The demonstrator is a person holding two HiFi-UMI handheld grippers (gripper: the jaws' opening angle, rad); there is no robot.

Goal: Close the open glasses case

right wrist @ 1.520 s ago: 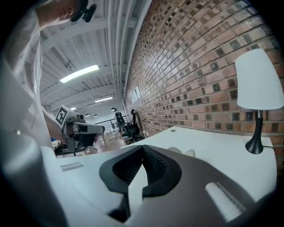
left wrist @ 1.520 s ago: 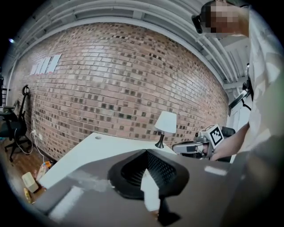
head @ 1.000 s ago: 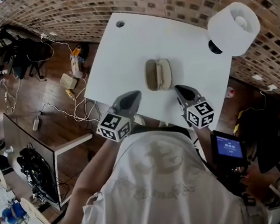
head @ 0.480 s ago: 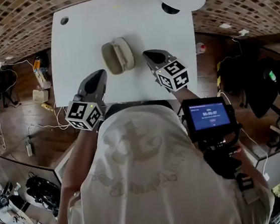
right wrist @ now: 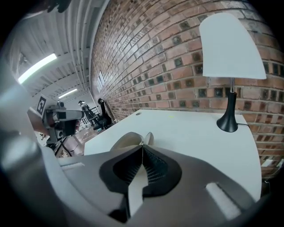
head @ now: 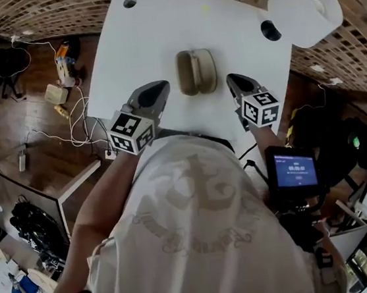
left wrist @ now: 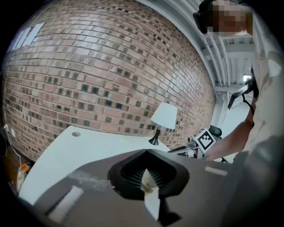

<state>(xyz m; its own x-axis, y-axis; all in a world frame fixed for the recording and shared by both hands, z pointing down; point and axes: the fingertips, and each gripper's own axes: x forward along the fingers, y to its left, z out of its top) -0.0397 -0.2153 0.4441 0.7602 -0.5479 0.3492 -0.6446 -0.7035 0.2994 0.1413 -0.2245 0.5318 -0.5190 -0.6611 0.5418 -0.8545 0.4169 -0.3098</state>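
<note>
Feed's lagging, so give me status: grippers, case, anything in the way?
Left gripper and right gripper shut, empty. Glasses case open on the white table, untouched, ahead between them. Lamp at far corner, not in the way.

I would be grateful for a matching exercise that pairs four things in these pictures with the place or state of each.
Things:
1. glasses case
2. lamp
3. right gripper
4. round hole

Places or states:
A. stands at the far right corner of the table
B. jaws shut, holding nothing
C. sits near the far left corner of the table
D. lies open in the middle of the table

Pairs: 1-D, 2-A, 3-B, 4-C.
</note>
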